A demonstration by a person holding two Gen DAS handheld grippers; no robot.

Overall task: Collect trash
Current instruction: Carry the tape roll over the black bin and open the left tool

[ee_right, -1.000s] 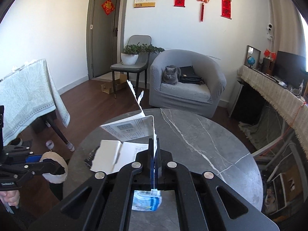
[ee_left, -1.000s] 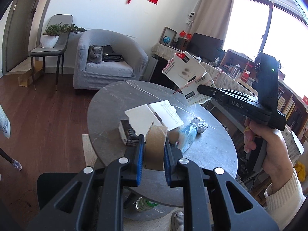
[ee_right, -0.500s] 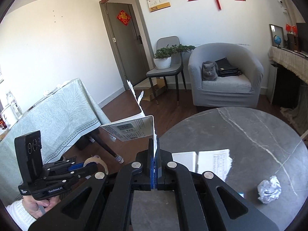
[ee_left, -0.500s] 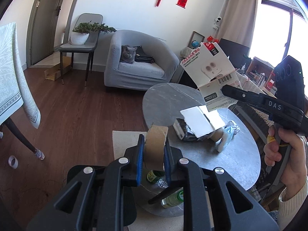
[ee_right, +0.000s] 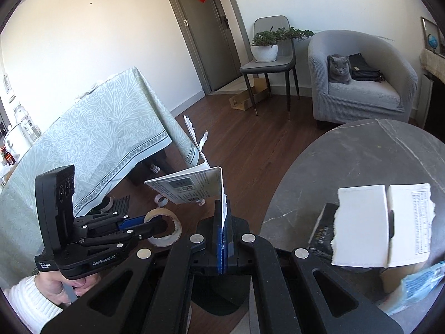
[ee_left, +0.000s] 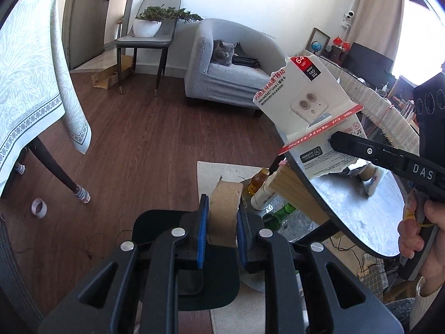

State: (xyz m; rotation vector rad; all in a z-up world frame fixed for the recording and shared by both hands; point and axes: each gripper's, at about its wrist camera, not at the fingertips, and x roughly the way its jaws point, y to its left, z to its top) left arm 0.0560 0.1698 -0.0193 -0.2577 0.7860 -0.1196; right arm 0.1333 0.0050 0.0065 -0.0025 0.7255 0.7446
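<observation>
My left gripper is clamped on a spent cardboard tape roll; my right gripper is pinched flat on a torn memory-card package. At two o'clock of the roll, the round grey table edge and bottles crowd in. Since a second ago both grippers have swung off the tabletop towards the wooden floor.

Your left tool is matte black with blue pads and round silver screw heads along its linked arms. Your right tool matches it: black frame, blue pads, silver screws. White lettering marks both tools' sides. You wear a white knit sleeve on each wrist.
</observation>
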